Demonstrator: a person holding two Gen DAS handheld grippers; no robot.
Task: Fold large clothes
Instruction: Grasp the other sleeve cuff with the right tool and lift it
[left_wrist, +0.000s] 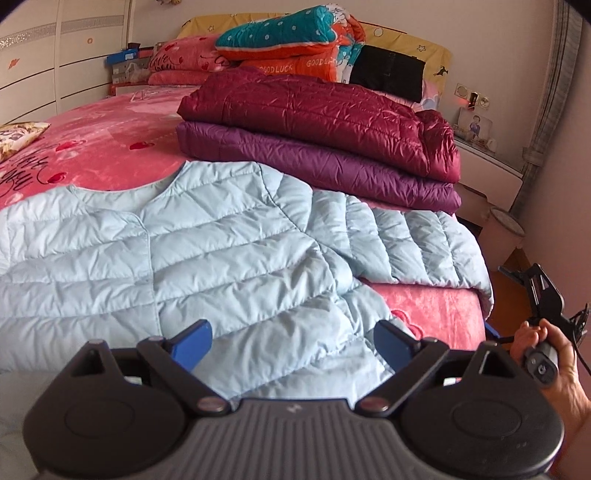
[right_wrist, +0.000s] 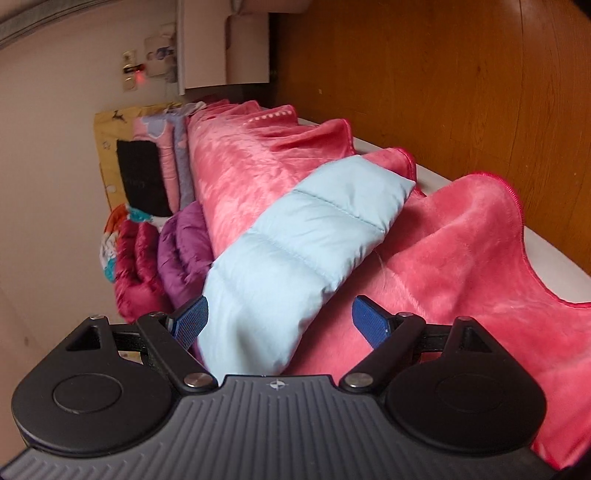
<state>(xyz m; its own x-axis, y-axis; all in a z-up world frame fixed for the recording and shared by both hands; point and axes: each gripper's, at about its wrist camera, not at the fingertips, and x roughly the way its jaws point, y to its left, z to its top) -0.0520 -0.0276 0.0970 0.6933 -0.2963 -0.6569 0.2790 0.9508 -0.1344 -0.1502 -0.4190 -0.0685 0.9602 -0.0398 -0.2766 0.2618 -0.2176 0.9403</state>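
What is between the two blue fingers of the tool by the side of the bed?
The sleeve of the light blue jacket lies there, draped over the pink blanket. The right tool is open around it; the right wrist view shows this.

We see a pale blue quilted jacket (left_wrist: 207, 251) with stitched horizontal bands, its sleeve (right_wrist: 295, 236) the same pale blue in the right wrist view. The blanket (left_wrist: 110, 147) under it is pink with red hearts and dark script. Two folded jackets are stacked: a shiny dark red one (left_wrist: 314, 114) over a purple one (left_wrist: 314, 162). Behind them a quilt (left_wrist: 273, 33) is teal with white dots above orange with white lettering. The headboard cover (left_wrist: 424, 48) looks yellow with small dark figures, perhaps stars and deer. Both grippers have blue finger pads (left_wrist: 192, 343) on black bodies. The floor (right_wrist: 443, 74) is orange-brown wood.
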